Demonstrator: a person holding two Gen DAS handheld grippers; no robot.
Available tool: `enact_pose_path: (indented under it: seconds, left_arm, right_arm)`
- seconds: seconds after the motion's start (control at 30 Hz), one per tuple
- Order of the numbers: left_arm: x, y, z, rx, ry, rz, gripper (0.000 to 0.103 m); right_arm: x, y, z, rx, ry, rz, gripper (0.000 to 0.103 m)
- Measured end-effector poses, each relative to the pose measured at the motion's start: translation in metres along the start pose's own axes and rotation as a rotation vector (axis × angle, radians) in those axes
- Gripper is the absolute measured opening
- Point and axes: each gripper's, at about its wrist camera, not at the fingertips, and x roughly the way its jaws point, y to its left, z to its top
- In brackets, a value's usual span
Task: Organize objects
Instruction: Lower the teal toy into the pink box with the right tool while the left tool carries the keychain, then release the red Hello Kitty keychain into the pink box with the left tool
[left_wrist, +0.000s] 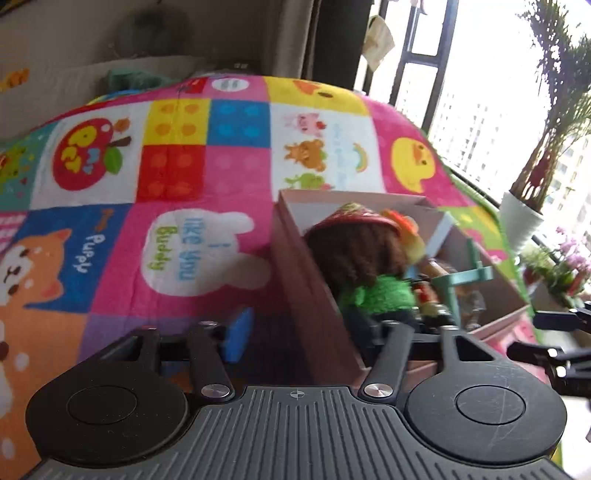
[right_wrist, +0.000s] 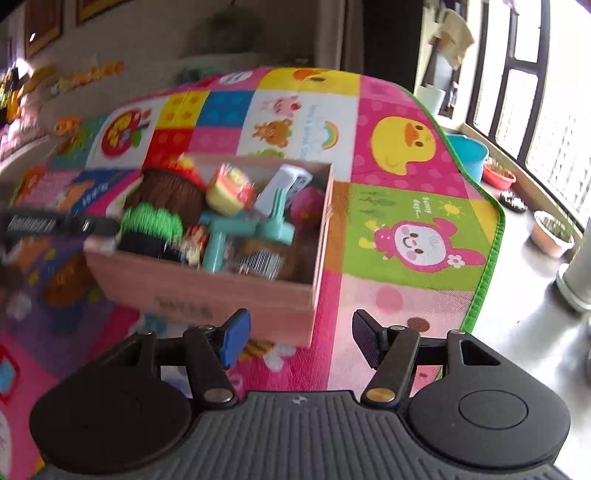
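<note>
A pink cardboard box full of toys sits on the colourful play mat. Inside it are a doll with brown yarn hair and a green top, a teal plastic toy, a yellow toy and a pink ball. My right gripper is open and empty, just in front of the box's near right corner. My left gripper straddles the box's left wall, its jaws wide apart, right beside the doll. Its right finger is hidden inside the box.
The mat's green edge runs along grey floor at the right. Plant pots, a blue basin and a red bowl stand by the window. A white vase stands beyond the box.
</note>
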Motion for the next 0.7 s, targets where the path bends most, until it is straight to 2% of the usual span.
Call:
enact_pose_path:
  seconds: [0.03, 0.1, 0.2, 0.3, 0.37, 0.43, 0.57, 0.7]
  left_arm:
    - [0.0, 0.004, -0.001, -0.004, 0.0, 0.003, 0.078]
    - [-0.006, 0.014, -0.004, -0.007, -0.013, 0.004, 0.078]
    - [-0.02, 0.03, -0.007, -0.007, -0.05, 0.04, 0.079]
    - [-0.029, 0.057, -0.006, -0.027, -0.077, 0.078, 0.081]
    - [-0.027, 0.078, -0.005, -0.049, -0.092, 0.101, 0.093]
    - [-0.023, 0.099, -0.003, -0.089, -0.092, 0.122, 0.1]
    - [-0.021, 0.122, 0.0, -0.135, -0.088, 0.108, 0.1]
    - [-0.02, 0.128, -0.001, -0.155, -0.092, 0.083, 0.101]
  right_arm:
    - [0.004, 0.007, -0.004, -0.03, 0.002, -0.017, 0.063]
    - [0.012, 0.02, -0.006, -0.067, -0.008, -0.034, 0.061]
    - [0.02, 0.036, 0.001, -0.04, -0.001, 0.038, 0.061]
    - [0.026, 0.066, 0.013, -0.057, -0.015, 0.045, 0.061]
    - [0.034, 0.083, 0.023, -0.049, -0.019, 0.05, 0.061]
    - [0.042, 0.099, 0.032, -0.059, -0.029, 0.044, 0.061]
    - [0.054, 0.124, 0.04, -0.118, -0.039, 0.012, 0.061]
    - [0.058, 0.131, 0.043, -0.147, -0.038, -0.005, 0.061]
